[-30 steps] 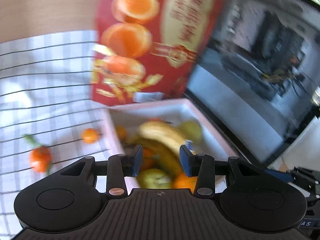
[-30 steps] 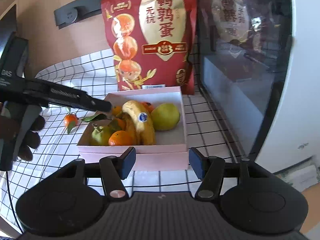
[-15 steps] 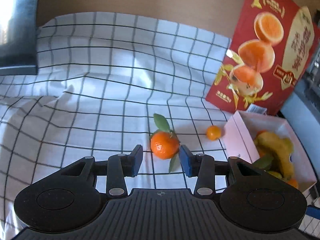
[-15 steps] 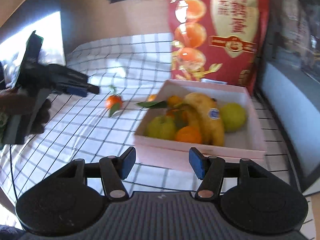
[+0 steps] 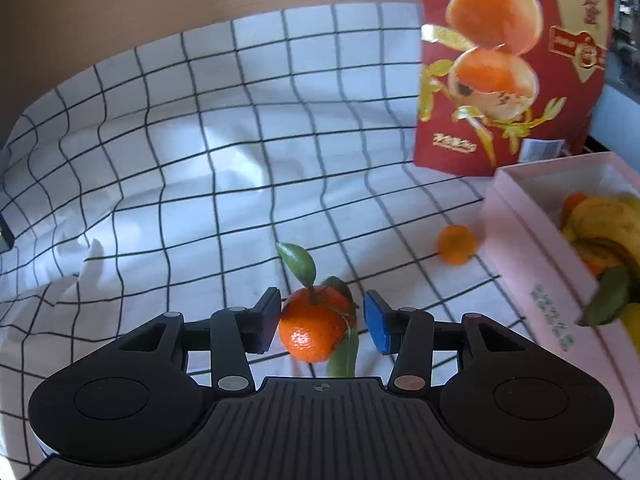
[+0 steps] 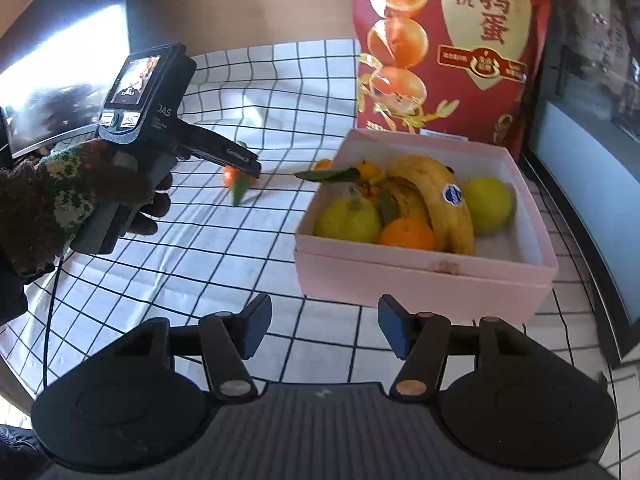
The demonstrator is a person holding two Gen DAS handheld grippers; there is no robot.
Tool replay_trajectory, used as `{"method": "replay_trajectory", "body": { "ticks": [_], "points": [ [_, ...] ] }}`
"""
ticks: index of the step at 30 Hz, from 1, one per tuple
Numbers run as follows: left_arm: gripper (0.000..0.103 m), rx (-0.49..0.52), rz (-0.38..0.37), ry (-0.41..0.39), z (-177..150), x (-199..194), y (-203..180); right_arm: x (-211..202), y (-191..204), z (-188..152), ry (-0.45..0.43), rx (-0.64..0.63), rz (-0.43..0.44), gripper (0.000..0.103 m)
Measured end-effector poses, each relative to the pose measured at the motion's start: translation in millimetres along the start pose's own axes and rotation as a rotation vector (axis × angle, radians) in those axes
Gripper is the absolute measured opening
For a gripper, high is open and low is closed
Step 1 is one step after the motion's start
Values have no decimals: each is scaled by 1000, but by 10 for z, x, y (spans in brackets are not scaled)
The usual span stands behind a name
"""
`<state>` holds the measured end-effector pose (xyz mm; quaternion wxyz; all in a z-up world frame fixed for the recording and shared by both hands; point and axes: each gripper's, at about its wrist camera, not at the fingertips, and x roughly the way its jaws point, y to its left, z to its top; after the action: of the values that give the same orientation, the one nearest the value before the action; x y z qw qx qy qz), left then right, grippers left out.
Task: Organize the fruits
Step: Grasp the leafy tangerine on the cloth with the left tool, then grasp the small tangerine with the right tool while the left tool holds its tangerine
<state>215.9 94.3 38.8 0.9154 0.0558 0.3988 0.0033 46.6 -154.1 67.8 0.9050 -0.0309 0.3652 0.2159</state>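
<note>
checked white cloth over worktop, red snack bag at back. left tongs opening around leafy mandarin on cloth, not pressing it. smaller mandarin just beside pink box of bananas, pears, oranges. right tongs open, empty, near box front. step likely: picking up stray mandarin; next calls for closing gently, lifting, carrying into box.

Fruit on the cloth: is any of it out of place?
Yes. A leafy mandarin and a small orange lie loose on the checked cloth, outside the pink box holding the other fruit.
</note>
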Motion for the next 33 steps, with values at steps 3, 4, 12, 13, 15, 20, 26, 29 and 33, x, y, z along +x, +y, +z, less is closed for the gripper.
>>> {"method": "replay_trajectory", "body": {
  "ticks": [3,4,12,13,15,20,26,29,33],
  "points": [
    [55,-38,-22,46,-7,103,73,0,6,-28,10,3,-9,59],
    [55,-41,-26,53,-15,122,79,2,15,-33,12,0,-11,59],
    [50,-133,-93,23,-89,-104,170,1,88,-20,20,-25,-11,59],
    [50,-155,-119,16,-130,-187,196,2,97,2,18,-37,-9,59],
    [50,-183,-177,7,-232,-373,239,6,118,65,10,-62,-3,59],
    [50,-229,-214,25,-598,-912,320,78,212,489,-20,-136,37,59],
    [50,-207,-118,97,-883,-1239,318,679,124,1434,123,-43,215,55],
    [50,-239,-112,86,-988,-1367,379,1229,134,1805,233,-42,210,36],
    [50,-313,-108,82,-1143,-1430,521,1830,307,2062,326,-138,99,25]
  ]
}}
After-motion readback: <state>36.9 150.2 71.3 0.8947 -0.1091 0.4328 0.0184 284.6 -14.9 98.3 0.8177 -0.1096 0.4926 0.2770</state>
